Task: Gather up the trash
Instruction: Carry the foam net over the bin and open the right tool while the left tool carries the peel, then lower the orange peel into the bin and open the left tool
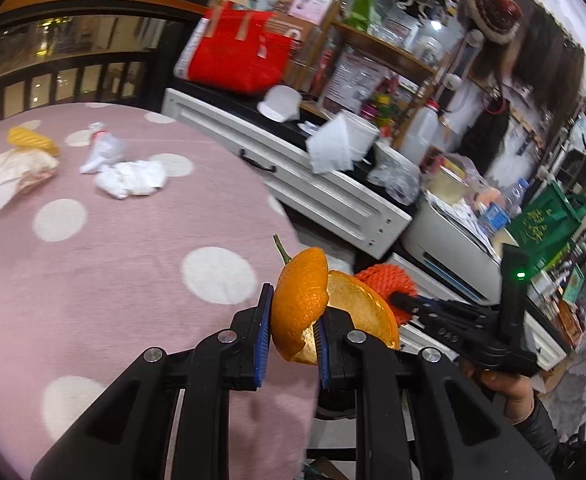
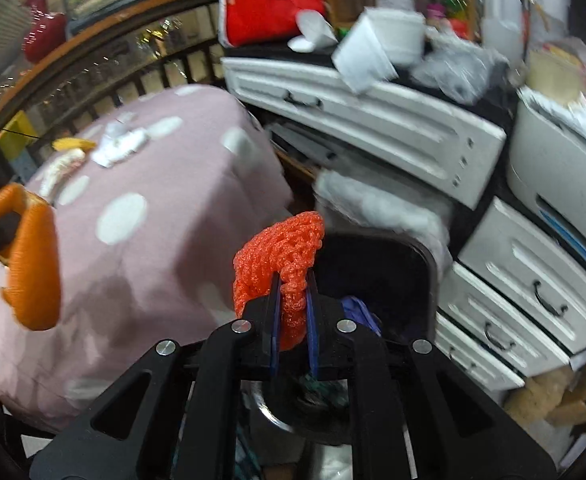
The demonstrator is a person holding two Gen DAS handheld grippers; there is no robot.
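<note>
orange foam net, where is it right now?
Clamped in the right gripper, the orange foam net sits centre of the right wrist view, above the dark bin.

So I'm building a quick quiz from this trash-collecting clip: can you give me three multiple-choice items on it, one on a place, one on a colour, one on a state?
1. Where do the crumpled white tissues lie?
A. on the pink dotted tablecloth
B. in a drawer
C. in the red bag

2. What colour is the foam net in the right gripper?
A. green
B. orange-red
C. white

3. How is the left gripper?
A. wide open and empty
B. shut on the orange peel
C. shut on a tissue

Answers:
1. A, they sit on the cloth beside a yellow foam net.
2. B, the mesh pinched between the blue pads is orange-red.
3. B, both pads press the peel.
</note>
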